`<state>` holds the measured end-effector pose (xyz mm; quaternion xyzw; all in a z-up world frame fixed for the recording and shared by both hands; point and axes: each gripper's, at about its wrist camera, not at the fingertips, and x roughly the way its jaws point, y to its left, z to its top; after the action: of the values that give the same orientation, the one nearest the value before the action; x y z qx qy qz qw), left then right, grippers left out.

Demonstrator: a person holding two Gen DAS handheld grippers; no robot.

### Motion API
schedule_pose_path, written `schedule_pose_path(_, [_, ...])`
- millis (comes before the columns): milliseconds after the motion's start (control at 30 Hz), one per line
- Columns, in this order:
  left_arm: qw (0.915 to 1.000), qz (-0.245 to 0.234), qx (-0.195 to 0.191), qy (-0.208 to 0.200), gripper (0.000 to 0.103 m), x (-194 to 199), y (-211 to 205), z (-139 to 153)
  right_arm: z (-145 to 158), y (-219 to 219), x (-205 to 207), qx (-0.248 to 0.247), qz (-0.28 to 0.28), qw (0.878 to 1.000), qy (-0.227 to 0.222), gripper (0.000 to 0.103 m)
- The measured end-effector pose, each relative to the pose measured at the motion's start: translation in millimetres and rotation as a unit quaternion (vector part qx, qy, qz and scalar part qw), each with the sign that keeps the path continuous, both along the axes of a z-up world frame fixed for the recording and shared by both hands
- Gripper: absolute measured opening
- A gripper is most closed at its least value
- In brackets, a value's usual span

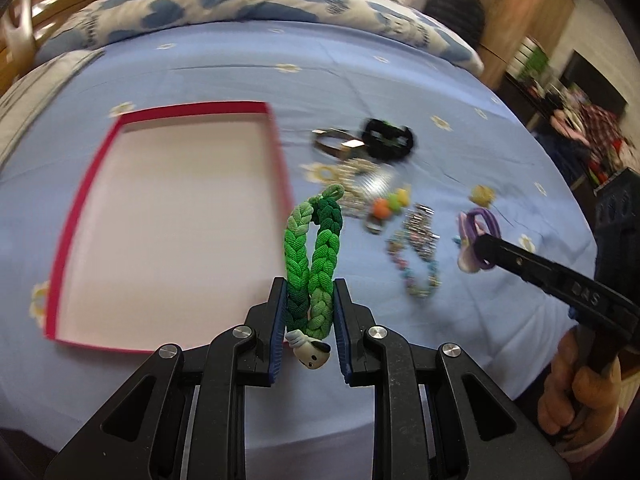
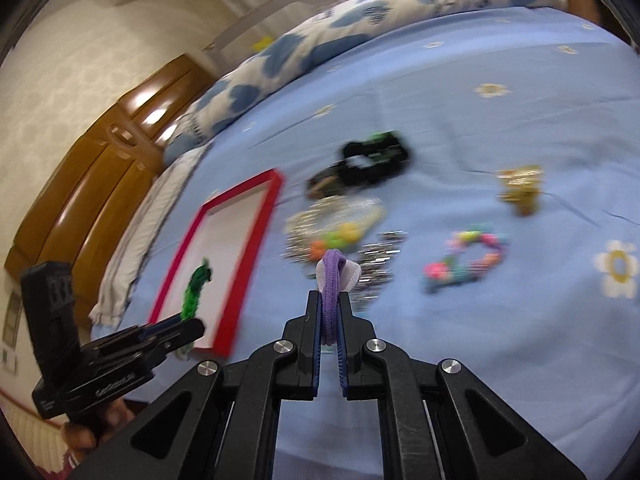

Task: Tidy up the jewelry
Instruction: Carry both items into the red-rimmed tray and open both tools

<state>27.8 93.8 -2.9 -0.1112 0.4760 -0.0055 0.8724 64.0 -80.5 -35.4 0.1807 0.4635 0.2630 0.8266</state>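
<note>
My left gripper (image 1: 311, 286) is shut on a green braided hair tie (image 1: 314, 256) with a small white charm (image 1: 314, 354) at its lower end, held above the blue bedsheet just right of the red-rimmed tray (image 1: 276, 148). My right gripper (image 2: 329, 298) is shut on a purple hair tie (image 2: 331, 280) with a white fabric piece. In the left wrist view the right gripper (image 1: 482, 242) carries the purple tie (image 1: 478, 226) at the right. In the right wrist view the left gripper (image 2: 192, 326) and green tie (image 2: 196, 290) hang over the tray (image 2: 264, 216).
A loose pile of jewelry lies on the sheet right of the tray: a black piece (image 1: 386, 138), a beaded bracelet (image 1: 416, 276), colourful beads (image 1: 390, 202), a gold piece (image 2: 520, 190) and a bright bracelet (image 2: 468, 260). A patterned pillow (image 1: 240, 4) lies behind. Wooden wardrobe (image 2: 100, 184) stands left.
</note>
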Motion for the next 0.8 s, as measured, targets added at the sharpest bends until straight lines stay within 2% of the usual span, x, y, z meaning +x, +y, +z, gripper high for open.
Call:
schedule_pose_path(233, [0.9979, 0.061, 0.018, 0.003, 0.020, -9.3, 56.6, -2.4, 9.4, 75.8, 2.3, 0.010, 0.084, 0.996, -0.010, 0.006])
schedule_pose_path(400, [0.9953, 0.088, 0.038, 0.011, 0.020, -8.4, 87.0, -7.2, 8.1, 123.6, 2.0, 0.007, 0.122, 0.992, -0.015, 0.006])
schedule_pose_path(600, [0.9927, 0.107, 0.047, 0.029, 0.020, 0.8, 107.0, -20.3, -5.4, 168.4, 5.7, -0.014, 0.157, 0.988, 0.000, 0.006])
schedule_pose_path(800, [0.9921, 0.104, 0.044, 0.055, 0.020, 6.4, 108.8, -37.9, -28.2, 185.1, 11.7, -0.037, 0.173, 0.984, 0.030, 0.007])
